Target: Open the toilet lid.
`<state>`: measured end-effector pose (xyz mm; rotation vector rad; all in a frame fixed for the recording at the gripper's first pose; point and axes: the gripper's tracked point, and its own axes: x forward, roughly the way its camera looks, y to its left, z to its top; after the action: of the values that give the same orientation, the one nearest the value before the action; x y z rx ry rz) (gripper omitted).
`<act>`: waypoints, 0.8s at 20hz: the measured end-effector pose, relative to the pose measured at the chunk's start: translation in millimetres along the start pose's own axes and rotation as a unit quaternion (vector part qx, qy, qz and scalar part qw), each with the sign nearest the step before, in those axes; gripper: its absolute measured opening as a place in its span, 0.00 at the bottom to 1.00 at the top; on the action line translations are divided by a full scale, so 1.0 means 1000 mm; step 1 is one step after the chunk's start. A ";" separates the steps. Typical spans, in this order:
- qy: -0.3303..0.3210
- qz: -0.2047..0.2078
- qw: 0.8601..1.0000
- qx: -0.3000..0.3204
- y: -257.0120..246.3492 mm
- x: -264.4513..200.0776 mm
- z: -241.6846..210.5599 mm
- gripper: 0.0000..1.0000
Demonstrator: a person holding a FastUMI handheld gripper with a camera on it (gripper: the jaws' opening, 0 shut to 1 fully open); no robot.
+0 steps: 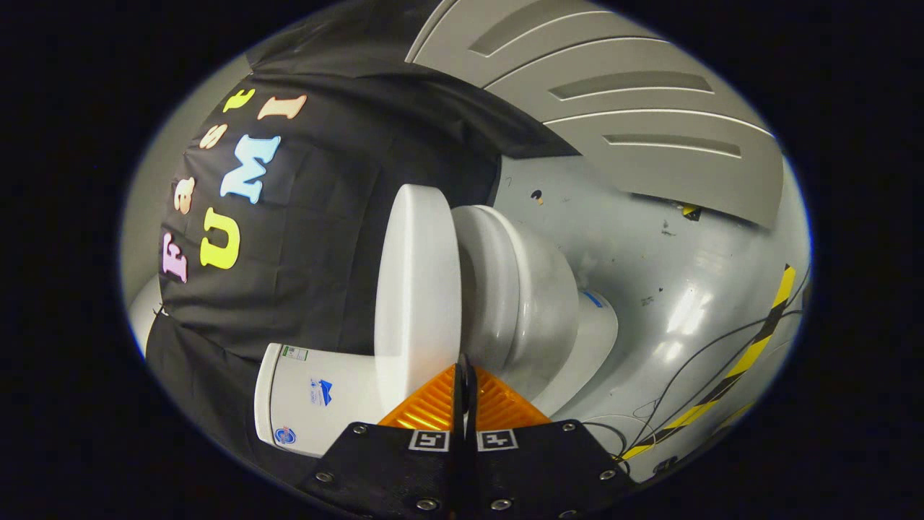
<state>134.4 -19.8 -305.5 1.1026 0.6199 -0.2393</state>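
The toilet lid [417,289] stands raised off the seat [498,289], its edge just ahead of the fingertips, with the view rolled sideways. A wedge-shaped gap lies open between lid and seat, widest at the free edges. One toilet [534,303] is present, with one tank [310,404] behind the lid, bearing three small stickers. The tank backs against the black cloth wall [325,238].

The gripper [464,372] has its two fingers pressed together, nothing visible between them; whether the tips touch the lid's edge cannot be told. The gripper is tilted on its side relative to the floor [650,238].

Beyond the bowl the grey floor lies open. One striped tape line [751,354] and several thin cables [693,368] cross it. Grey panelled wall [650,108] bounds the far side.
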 end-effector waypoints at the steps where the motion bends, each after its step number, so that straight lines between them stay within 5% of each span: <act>1: 0.001 0.001 1.000 0.001 0.003 -0.001 0.001 0.00; 16: -0.046 -0.003 0.992 -0.116 0.081 -0.031 -0.003 0.00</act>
<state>146.4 15.1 -226.9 0.8611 0.5536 -0.2156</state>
